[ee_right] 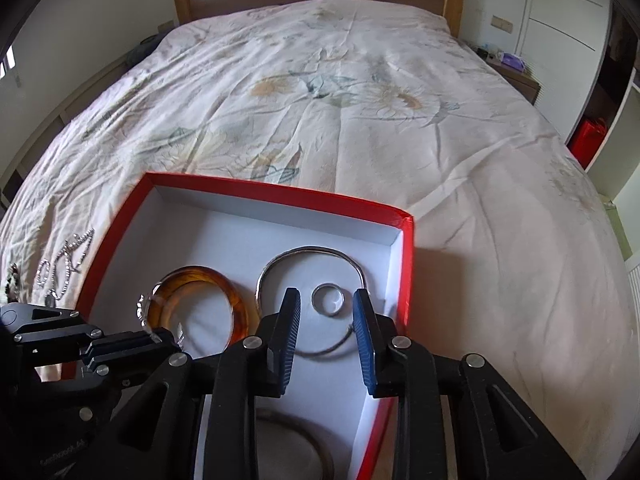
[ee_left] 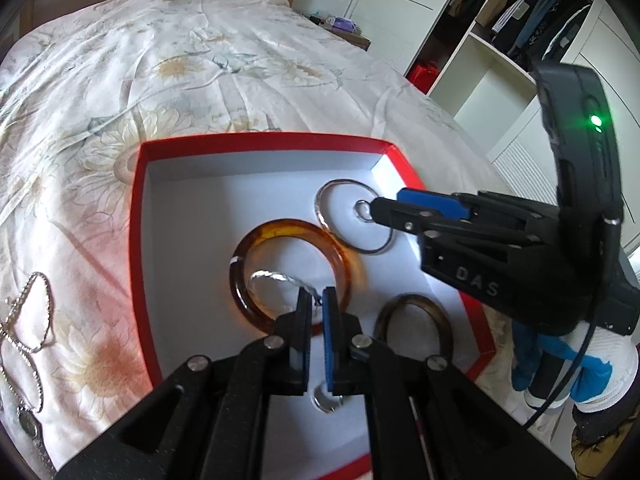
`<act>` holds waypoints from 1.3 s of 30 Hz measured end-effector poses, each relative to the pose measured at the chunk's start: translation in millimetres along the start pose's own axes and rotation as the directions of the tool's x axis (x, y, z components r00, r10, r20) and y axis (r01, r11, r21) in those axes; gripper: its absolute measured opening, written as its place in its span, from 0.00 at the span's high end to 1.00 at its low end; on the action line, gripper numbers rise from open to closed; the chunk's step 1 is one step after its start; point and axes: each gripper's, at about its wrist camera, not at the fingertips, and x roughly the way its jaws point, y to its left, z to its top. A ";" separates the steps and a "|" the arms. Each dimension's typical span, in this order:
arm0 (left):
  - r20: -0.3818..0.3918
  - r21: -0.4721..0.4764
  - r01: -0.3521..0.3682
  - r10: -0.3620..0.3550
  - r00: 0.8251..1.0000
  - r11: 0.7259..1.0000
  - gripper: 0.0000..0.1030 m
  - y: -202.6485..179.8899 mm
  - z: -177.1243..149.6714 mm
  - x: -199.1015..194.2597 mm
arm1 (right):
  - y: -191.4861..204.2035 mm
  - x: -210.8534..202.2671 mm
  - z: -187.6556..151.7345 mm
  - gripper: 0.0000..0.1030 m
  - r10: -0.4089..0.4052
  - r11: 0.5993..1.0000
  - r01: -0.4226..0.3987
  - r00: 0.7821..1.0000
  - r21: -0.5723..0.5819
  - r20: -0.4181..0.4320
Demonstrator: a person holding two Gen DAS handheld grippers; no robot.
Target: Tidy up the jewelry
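Jewelry lies partly sorted: off to the left, on the floral bedspread (ee_left: 240,60), a silver chain necklace (ee_left: 28,320) sits loose, outside the red box (ee_left: 138,240). Moving right into the box, I see the amber bangle (ee_left: 288,228) lying flat on the white floor, and inside its loop a twisted silver bracelet (ee_left: 272,276). My left gripper (ee_left: 317,300) is nearly closed, pinching what looks like a thin dark thread or tag at that bracelet; what exactly is between the pads I can't make out. Next comes a thin silver bangle (ee_right: 312,254) with a small silver ring (ee_right: 328,300) lying inside it, and my right gripper (ee_right: 326,320) hovers over that ring with its jaws moderately apart, touching nothing. A dark bangle (ee_left: 416,312) sits nearer me on the right. I judge the ring light, hard and slippery, likely to skid or flip on the smooth card floor, so I'd take it across its outer edge. The silver bracelet I'd guess springy and light, best held by its band. The chain will sag and tangle; I'd lift it near its middle.
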 end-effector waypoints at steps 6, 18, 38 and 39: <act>-0.007 -0.009 0.000 0.000 1.000 1.000 0.95 -7.8 -10.5 -23.6 | 7.7 -44.6 -17.4 0.66 0.016 0.999 -0.017 0.999 0.035 0.037; 0.077 -0.013 -0.066 0.067 0.995 0.998 0.95 -25.2 -67.8 -120.4 | 49.2 -138.2 -71.5 0.61 0.034 0.999 -0.037 0.996 0.033 0.085; 0.168 -0.107 -0.270 0.285 0.944 0.957 0.95 3.0 -216.9 -282.4 | 145.1 -261.0 -141.8 0.59 0.157 0.988 -0.155 0.969 -0.028 0.193; 0.173 -0.118 -0.272 0.289 0.941 0.955 0.95 6.1 -219.5 -288.5 | 151.4 -266.7 -143.5 0.59 0.162 0.987 -0.158 0.967 -0.037 0.199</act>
